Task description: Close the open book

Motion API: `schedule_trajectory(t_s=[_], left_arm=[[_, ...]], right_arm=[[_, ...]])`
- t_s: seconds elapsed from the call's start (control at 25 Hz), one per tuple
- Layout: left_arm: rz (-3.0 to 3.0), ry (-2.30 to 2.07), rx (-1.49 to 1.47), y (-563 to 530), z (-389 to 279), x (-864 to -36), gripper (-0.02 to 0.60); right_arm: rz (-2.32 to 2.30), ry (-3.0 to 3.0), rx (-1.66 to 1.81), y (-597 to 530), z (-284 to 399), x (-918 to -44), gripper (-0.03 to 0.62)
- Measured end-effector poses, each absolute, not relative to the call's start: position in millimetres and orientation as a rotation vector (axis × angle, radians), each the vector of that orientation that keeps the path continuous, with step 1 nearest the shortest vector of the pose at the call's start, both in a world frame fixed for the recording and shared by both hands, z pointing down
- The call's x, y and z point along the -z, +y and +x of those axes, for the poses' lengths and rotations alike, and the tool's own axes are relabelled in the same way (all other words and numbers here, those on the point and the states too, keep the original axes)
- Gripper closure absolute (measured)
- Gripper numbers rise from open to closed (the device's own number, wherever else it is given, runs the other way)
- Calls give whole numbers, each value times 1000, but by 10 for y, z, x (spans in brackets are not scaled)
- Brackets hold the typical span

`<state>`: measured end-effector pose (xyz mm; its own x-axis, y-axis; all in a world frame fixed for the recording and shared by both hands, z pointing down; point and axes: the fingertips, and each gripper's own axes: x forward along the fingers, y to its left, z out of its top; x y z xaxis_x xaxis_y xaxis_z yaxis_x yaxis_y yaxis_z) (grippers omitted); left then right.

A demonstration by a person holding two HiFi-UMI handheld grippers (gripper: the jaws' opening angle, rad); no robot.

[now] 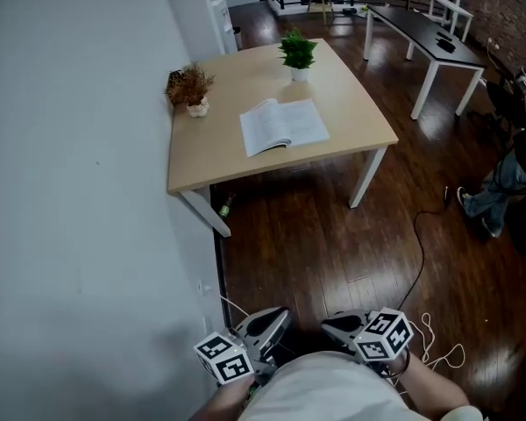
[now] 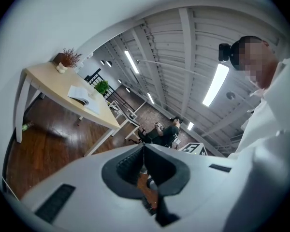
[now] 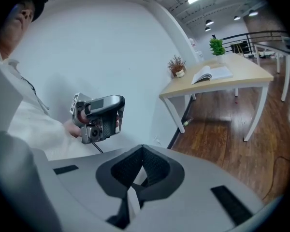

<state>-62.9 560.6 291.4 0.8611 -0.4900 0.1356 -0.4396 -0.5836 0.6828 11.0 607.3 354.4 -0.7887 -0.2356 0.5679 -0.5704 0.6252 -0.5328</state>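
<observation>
An open book (image 1: 283,125) lies flat with its white pages up on a light wooden table (image 1: 351,95) across the room. Both grippers are held low against my body, far from the table. My left gripper (image 1: 276,317) is shut with nothing between its jaws, and so is my right gripper (image 1: 333,323). In the left gripper view the jaws (image 2: 144,146) meet at a point, and the book (image 2: 84,96) is small and distant. The right gripper view shows its jaws (image 3: 142,147) together, the book (image 3: 210,74) on the table, and a hand holding the left gripper (image 3: 99,117).
A green potted plant (image 1: 297,55) and a dried plant (image 1: 190,88) stand on the table behind the book. A white wall (image 1: 79,191) runs along the left. A dark table (image 1: 425,38) stands at the back right, a seated person (image 1: 508,174) at the right, and a cable (image 1: 421,244) lies on the wooden floor.
</observation>
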Motion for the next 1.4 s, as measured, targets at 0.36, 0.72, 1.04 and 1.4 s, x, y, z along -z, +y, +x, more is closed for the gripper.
schedule_trajectory(t_s=[0.36,0.72,1.04,1.4], left_arm=[[2243,-732,96,5302,-737,-2994,581],[2219,-851,84,4461,-583,-3087,581],[2187,-879,102,3472,-39,-2978,581],[2155,-953,91,2761,278,-3035,581]], right_arm=[[664,-2402,-962,5583,187,-3565,594],[666,-2435,-927,4452,446,-3657,594],[650,-2448,-862,3458,849,-3576,594],[673,-2468,-861,2757,1195,-3579,593]])
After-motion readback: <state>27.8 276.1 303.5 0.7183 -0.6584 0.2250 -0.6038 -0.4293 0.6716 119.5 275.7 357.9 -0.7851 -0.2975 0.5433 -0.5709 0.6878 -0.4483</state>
